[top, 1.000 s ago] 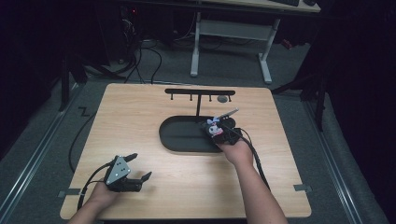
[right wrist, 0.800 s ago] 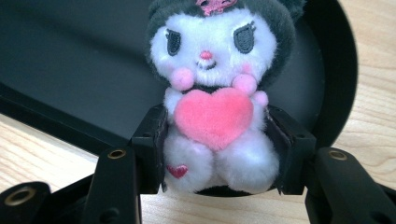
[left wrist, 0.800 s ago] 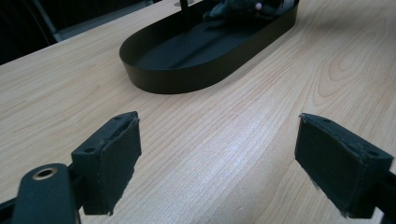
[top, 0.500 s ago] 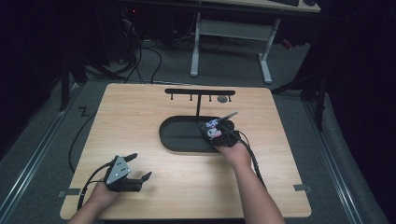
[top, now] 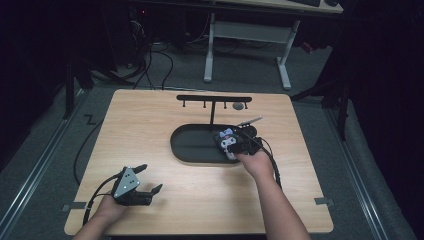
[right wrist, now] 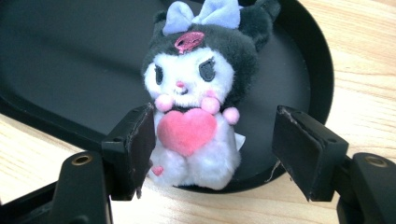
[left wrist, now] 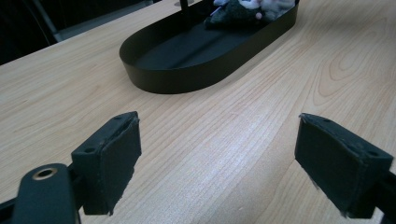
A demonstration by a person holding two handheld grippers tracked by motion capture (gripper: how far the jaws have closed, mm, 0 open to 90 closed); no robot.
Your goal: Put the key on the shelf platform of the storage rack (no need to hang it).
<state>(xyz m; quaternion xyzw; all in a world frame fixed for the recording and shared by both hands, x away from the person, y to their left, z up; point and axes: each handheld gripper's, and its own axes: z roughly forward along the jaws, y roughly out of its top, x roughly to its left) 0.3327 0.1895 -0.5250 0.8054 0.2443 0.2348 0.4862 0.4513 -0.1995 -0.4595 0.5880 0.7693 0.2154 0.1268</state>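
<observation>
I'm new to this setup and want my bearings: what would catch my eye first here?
Most striking is the plush toy with a lilac bow and a pink heart, lying at the right end of the black oval tray, between the open jaws of the right gripper. Behind the tray rises a black hook rack. The left gripper sits open near the wooden table's front left.
</observation>
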